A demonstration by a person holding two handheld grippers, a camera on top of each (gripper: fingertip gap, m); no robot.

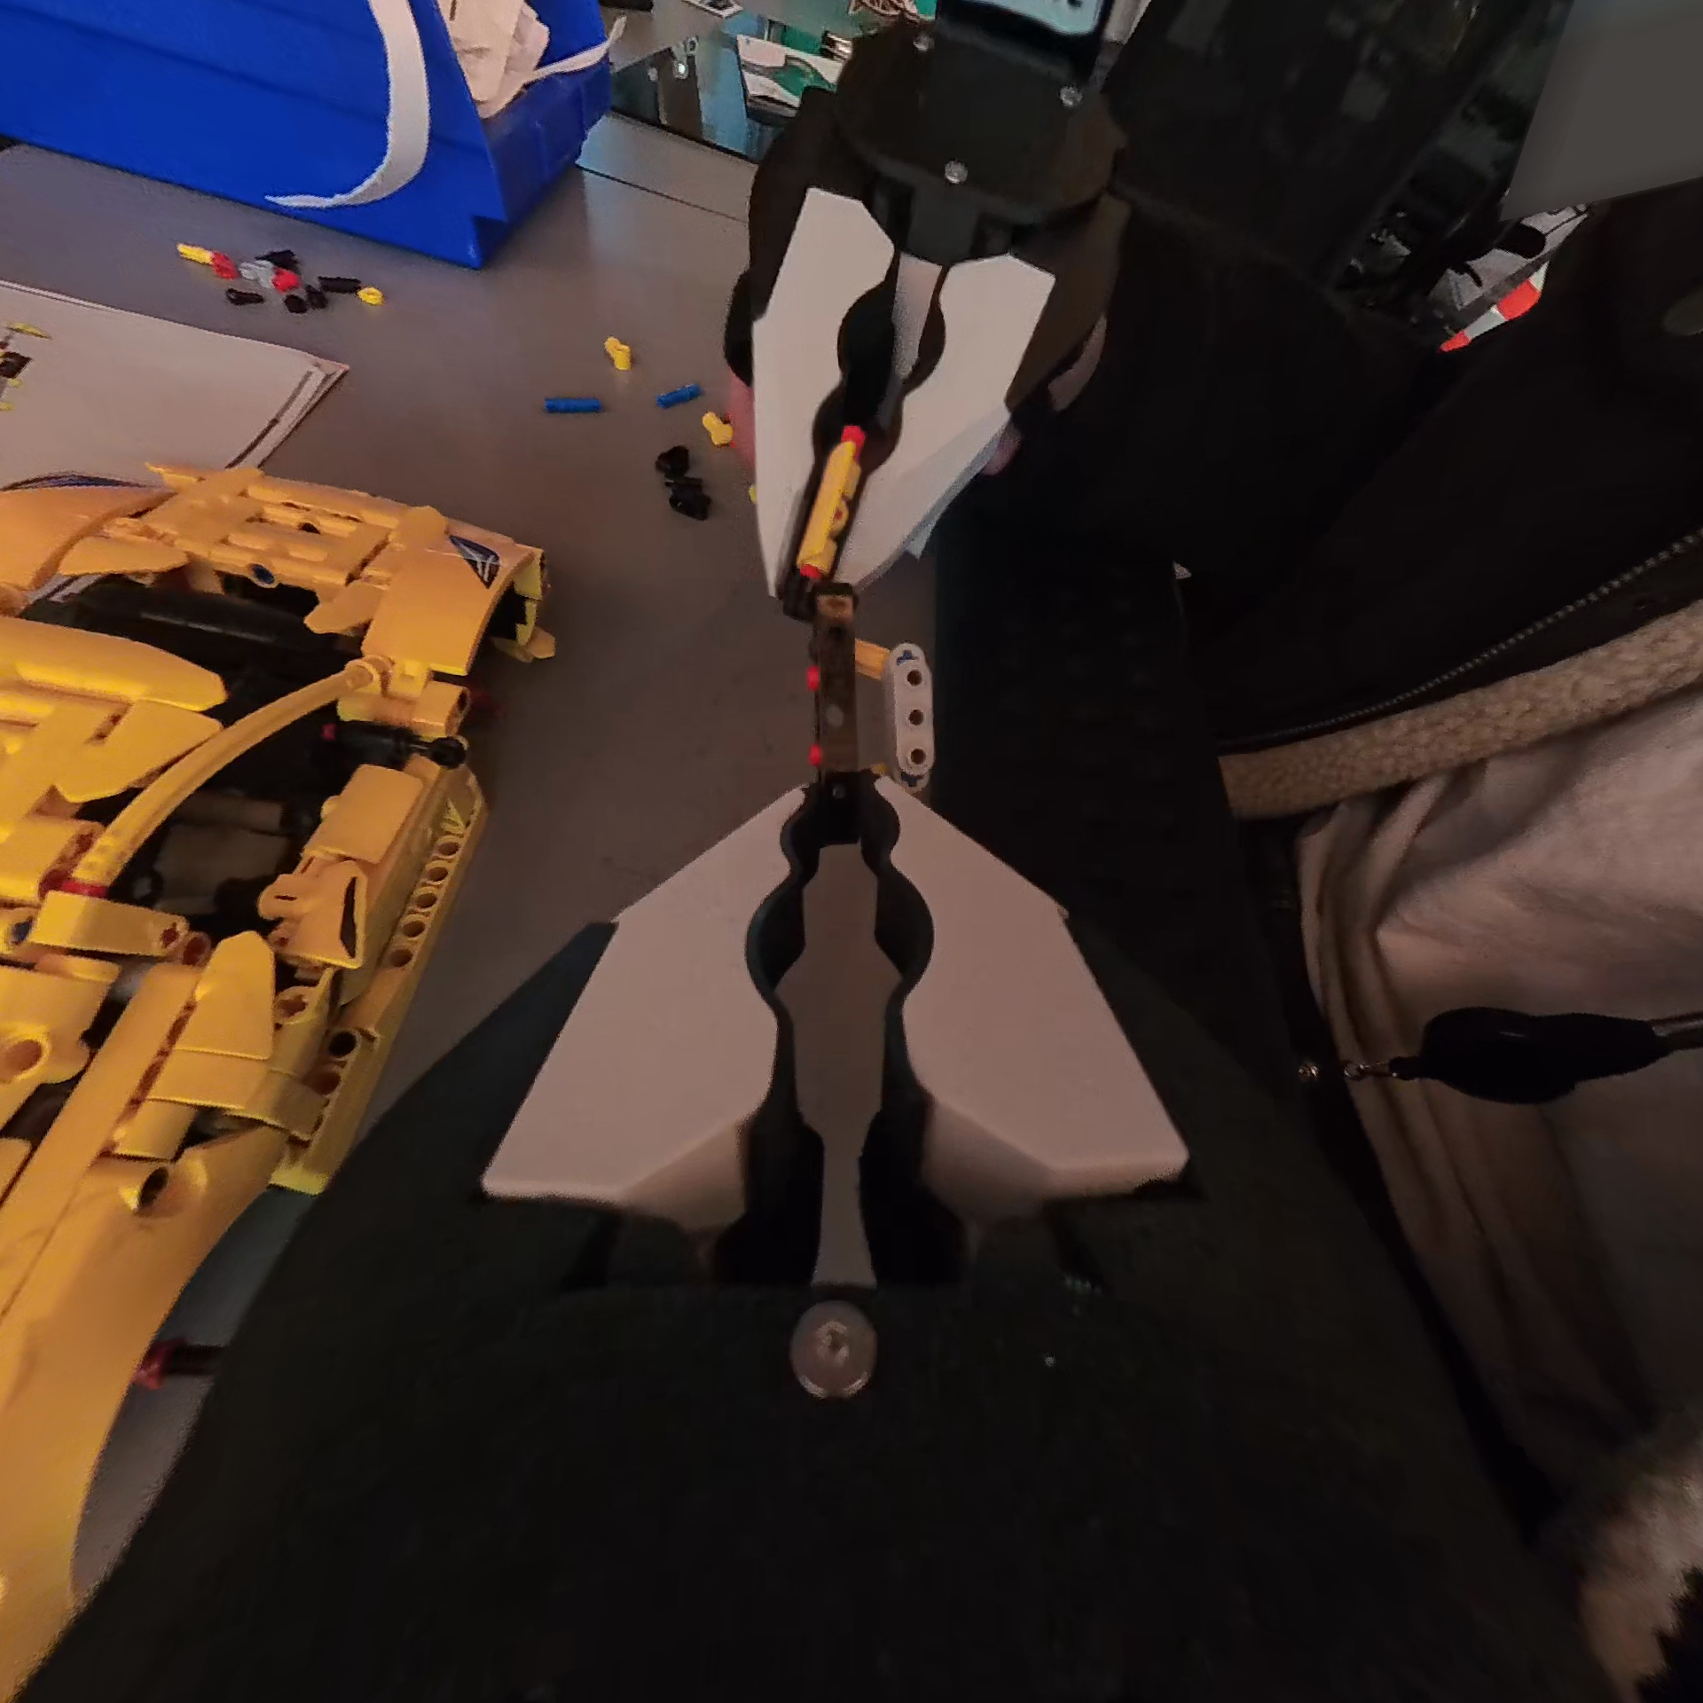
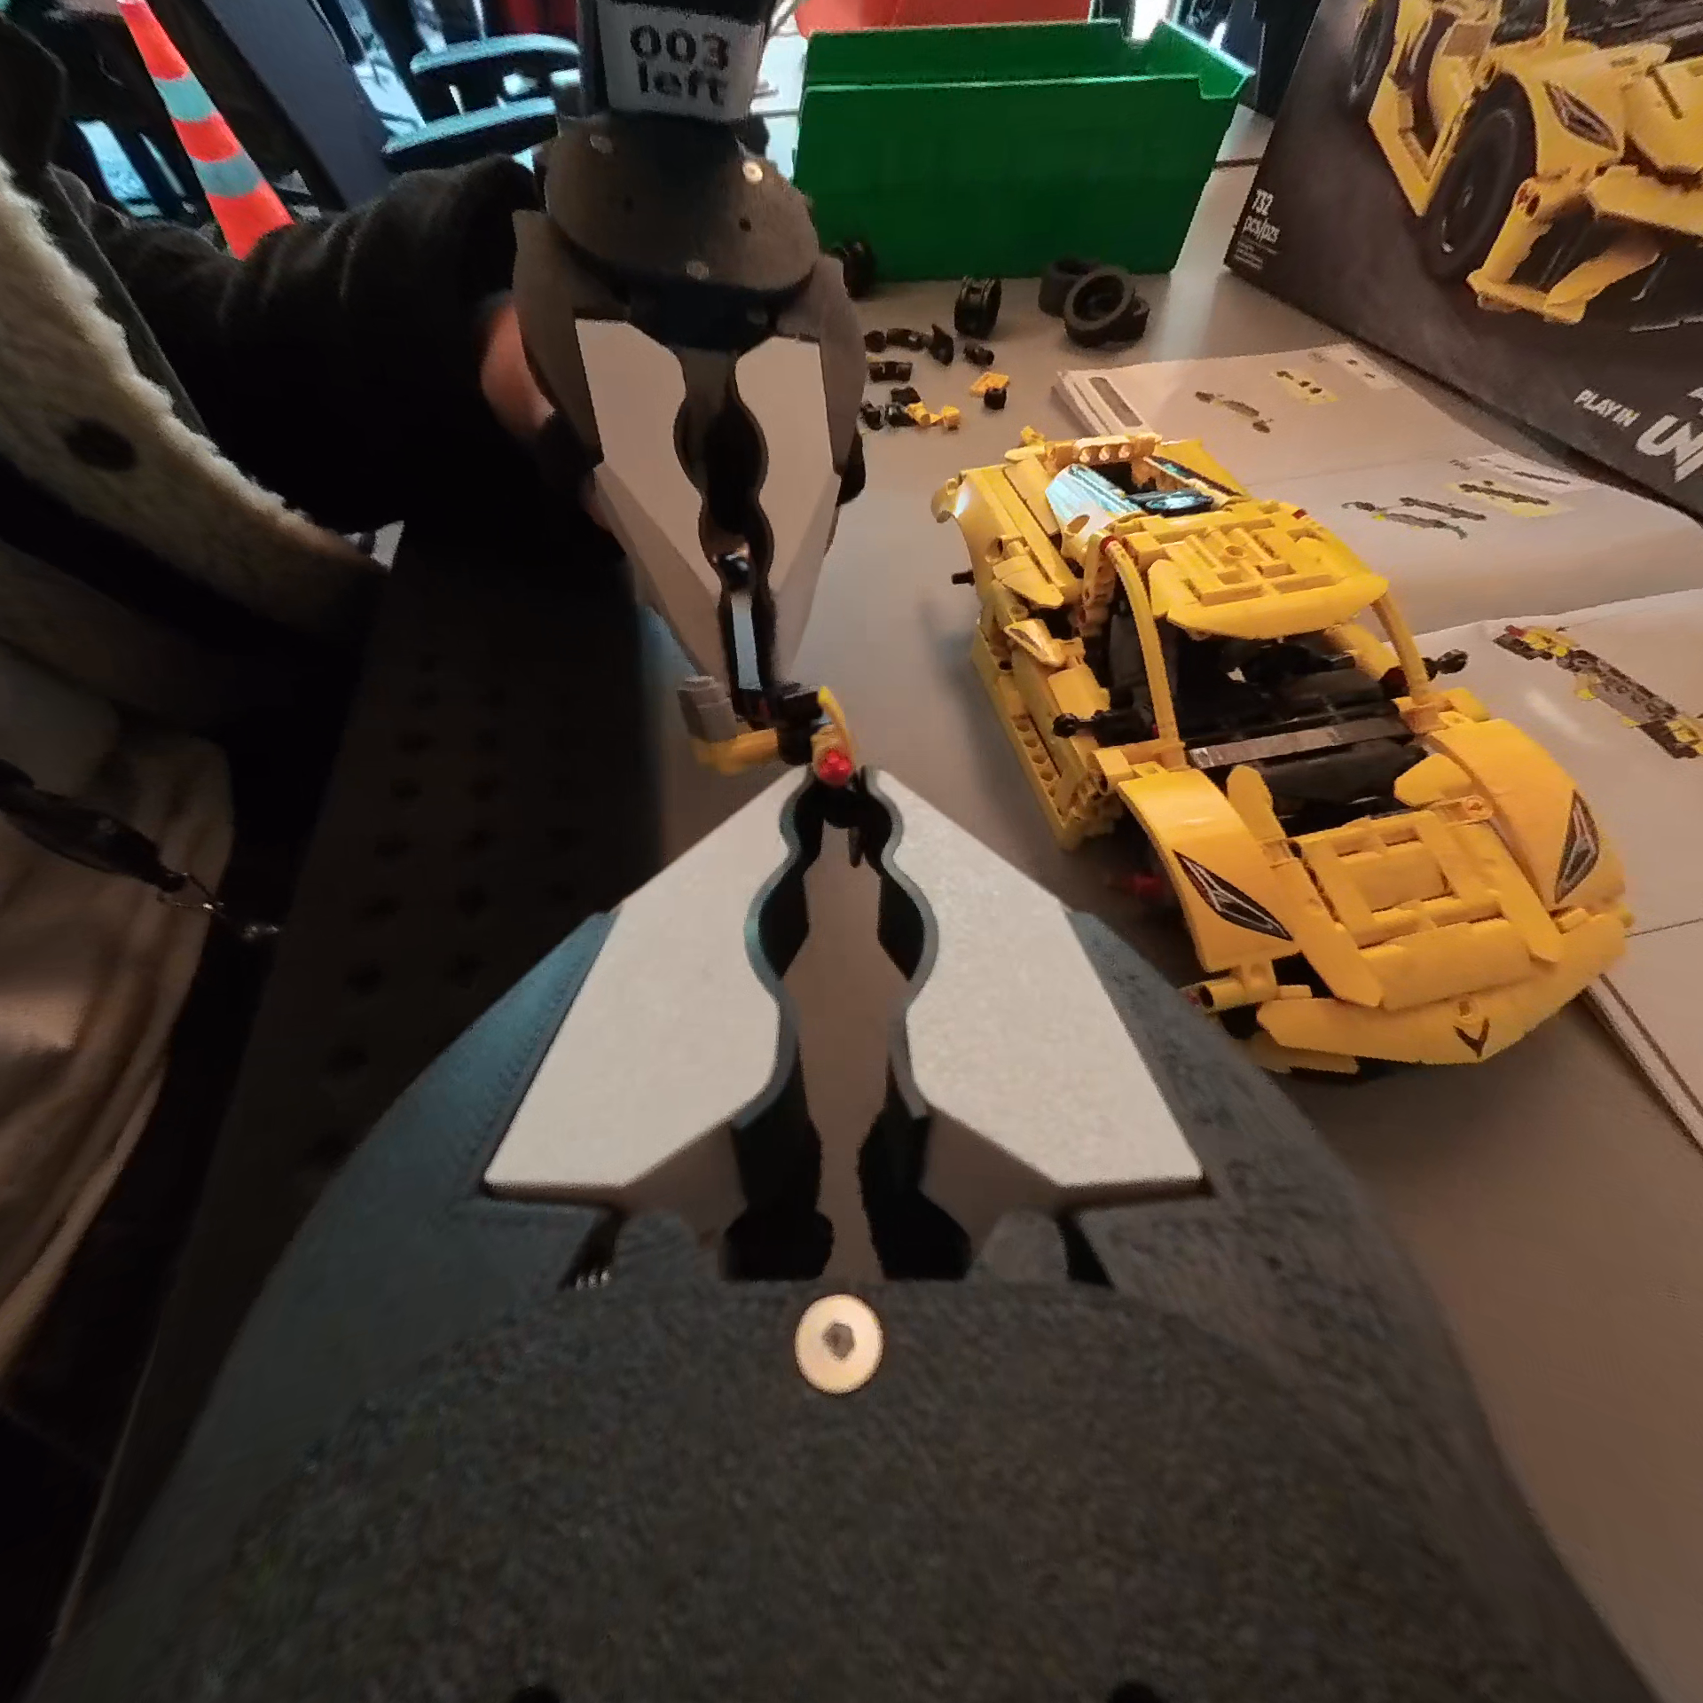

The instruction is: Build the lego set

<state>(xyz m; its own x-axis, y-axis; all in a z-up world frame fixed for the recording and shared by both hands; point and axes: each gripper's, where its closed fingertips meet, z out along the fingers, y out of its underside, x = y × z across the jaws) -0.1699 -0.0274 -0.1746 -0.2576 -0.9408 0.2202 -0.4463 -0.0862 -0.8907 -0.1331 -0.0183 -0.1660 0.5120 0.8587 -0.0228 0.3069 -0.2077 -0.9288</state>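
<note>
Left wrist view: left gripper clamped on the near end of a black beam subassembly carrying red pins and a white beam on its right side; held above the table edge.
Opposing gripper: right gripper reaching in from the top, closed on a yellow piece with red pin; tip meeting the far end of the black beam.
Right wrist view: right gripper pinched together on a red pin and yellow piece at its tip; left gripper opposite, gripping the black beam subassembly, small grey and yellow parts at its lower end.
Model: partly built yellow Lego car resting on the grey table, well apart from both grippers, partly over the open instruction booklet.
Loose parts: black tyres and small connectors near the green bin at the far table edge; blue, yellow and black pins scattered near the blue bin.
Packaging: set box at the far right corner.
Operator: dark sleeve behind the grippers, beyond the table edge.
</note>
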